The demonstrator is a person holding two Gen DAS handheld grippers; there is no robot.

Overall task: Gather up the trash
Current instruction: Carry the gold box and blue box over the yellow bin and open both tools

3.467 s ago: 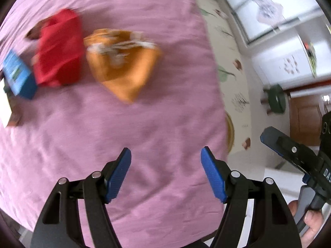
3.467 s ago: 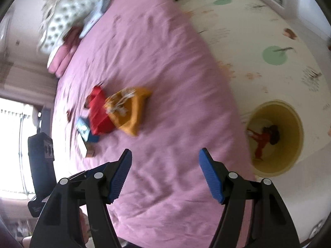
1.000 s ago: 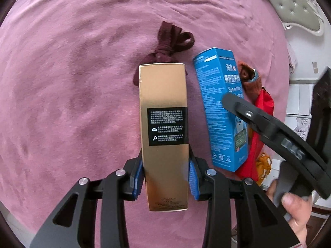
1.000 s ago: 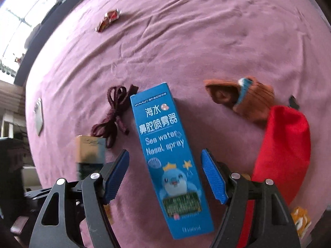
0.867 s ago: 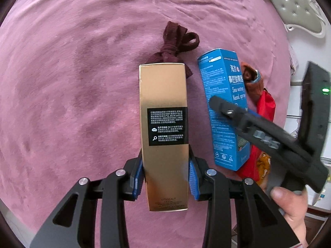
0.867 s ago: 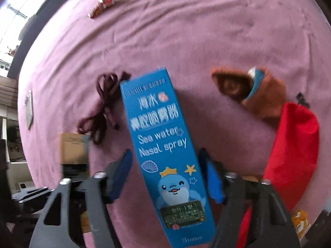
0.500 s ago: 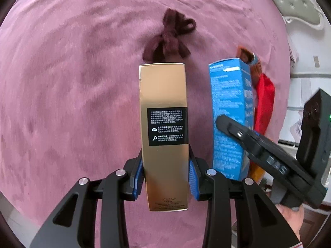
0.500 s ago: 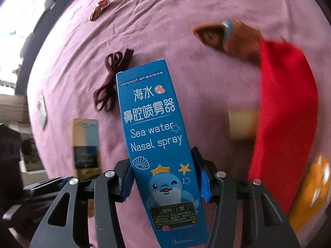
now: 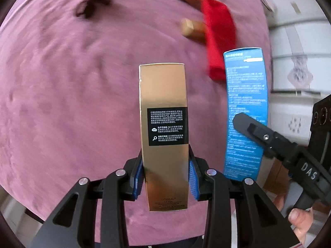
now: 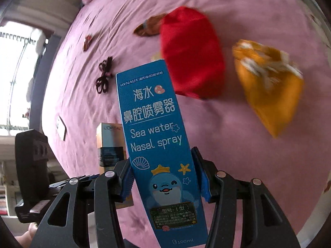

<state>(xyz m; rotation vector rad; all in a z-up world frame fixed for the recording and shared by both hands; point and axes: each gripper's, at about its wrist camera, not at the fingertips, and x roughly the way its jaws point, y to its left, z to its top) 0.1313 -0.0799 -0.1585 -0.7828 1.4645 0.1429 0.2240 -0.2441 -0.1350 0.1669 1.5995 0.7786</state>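
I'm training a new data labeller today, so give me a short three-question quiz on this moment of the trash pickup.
1. True or false: the left gripper is shut on the gold box.
2. What does the right gripper hold? A) red pouch B) blue nasal spray box C) orange pouch
3. Fill in: the red pouch lies on the ____ bedspread.

Key: 1 true; 2 B; 3 pink.
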